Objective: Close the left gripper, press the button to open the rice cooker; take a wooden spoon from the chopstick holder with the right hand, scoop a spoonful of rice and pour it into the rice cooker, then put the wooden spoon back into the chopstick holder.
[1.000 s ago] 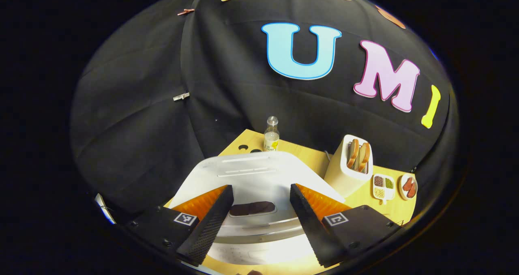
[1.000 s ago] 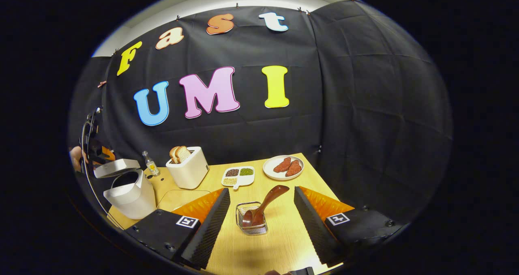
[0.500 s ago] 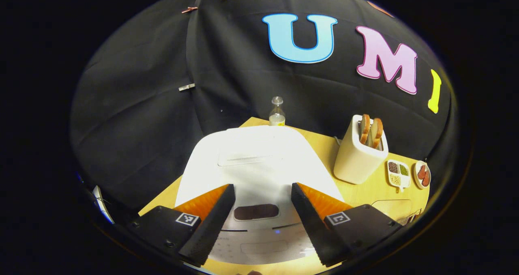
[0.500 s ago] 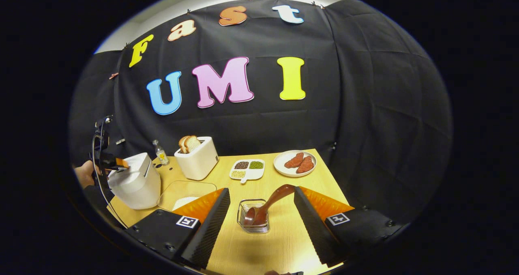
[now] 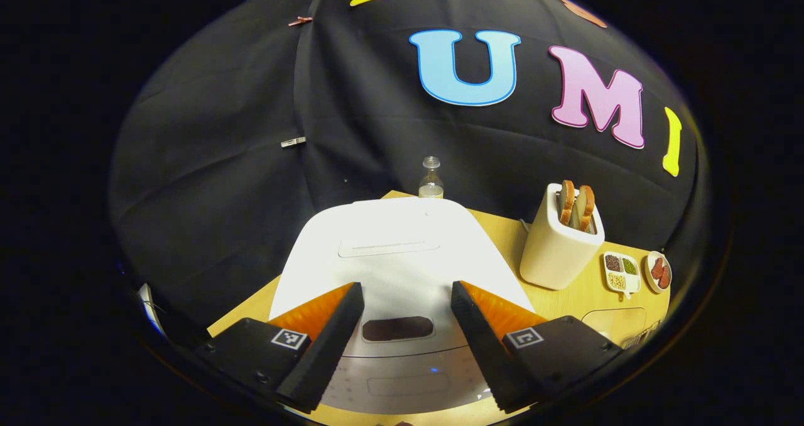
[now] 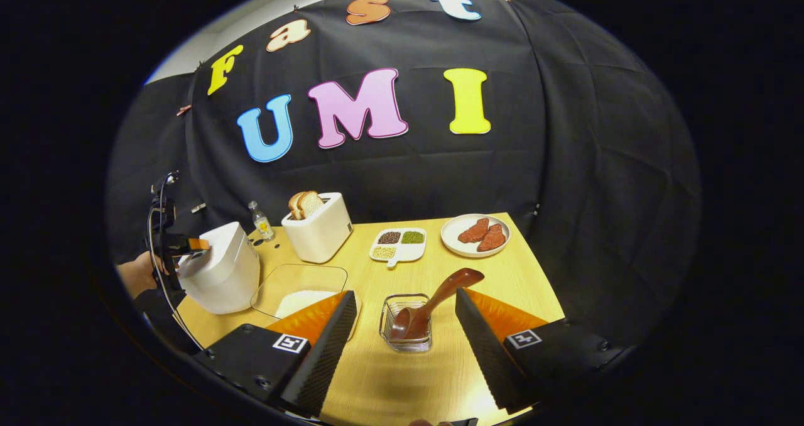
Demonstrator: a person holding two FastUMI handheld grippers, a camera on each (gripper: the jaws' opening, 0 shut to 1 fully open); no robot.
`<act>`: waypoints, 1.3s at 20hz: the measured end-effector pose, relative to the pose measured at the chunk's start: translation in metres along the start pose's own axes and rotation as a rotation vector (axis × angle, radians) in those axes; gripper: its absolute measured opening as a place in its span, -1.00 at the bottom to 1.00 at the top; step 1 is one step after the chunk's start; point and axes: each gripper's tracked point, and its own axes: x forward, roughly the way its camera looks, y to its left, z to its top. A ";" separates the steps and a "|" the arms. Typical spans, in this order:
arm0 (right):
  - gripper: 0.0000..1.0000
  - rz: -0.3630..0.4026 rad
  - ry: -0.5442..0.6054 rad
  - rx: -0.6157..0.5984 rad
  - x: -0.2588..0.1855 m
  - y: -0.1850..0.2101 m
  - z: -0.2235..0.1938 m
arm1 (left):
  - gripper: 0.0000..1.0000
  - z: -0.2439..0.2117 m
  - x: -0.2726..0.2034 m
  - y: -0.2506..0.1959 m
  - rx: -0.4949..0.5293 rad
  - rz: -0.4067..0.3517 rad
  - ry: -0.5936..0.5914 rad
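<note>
bottle [image 5: 431, 181] base hidden behind the rice cooker [image 5: 396, 269] lid, small marks beside the bottle perhaps holes, too small to tell

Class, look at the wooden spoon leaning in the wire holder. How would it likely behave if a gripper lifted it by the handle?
The wooden spoon looks stiff, so it probably won't bend. Its glossy handle may be slippery. It leans with its bowl down in the small wire holder, which looks light and might tip or drag along if the bowl catches.

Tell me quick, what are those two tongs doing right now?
Left tongs: open, holding nothing, over the rice cooker.
Right tongs: open, holding nothing, by the wooden spoon.
</note>
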 end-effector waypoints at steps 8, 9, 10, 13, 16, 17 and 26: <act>0.97 -0.058 -0.095 -0.023 -0.028 0.015 0.020 | 0.92 0.011 -0.020 -0.001 0.105 -0.053 -0.062; 0.97 -0.072 -0.119 -0.022 -0.037 0.017 0.027 | 0.91 0.020 -0.038 -0.007 0.112 -0.084 -0.104; 0.97 -0.084 -0.137 -0.019 -0.046 0.020 0.033 | 0.90 0.029 -0.054 -0.012 0.114 -0.121 -0.146; 0.97 -0.112 -0.177 -0.022 -0.069 0.032 0.043 | 0.90 0.045 -0.112 -0.016 0.152 -0.202 -0.246; 0.97 -0.142 -0.257 -0.039 -0.099 0.045 0.065 | 0.90 0.050 -0.173 -0.019 0.159 -0.275 -0.317; 0.97 -0.148 -0.287 -0.036 -0.109 0.050 0.072 | 0.90 0.042 -0.193 -0.022 0.149 -0.306 -0.314; 0.96 -0.204 -0.397 -0.048 -0.198 0.074 0.062 | 0.90 -0.012 -0.331 -0.008 0.136 -0.438 -0.380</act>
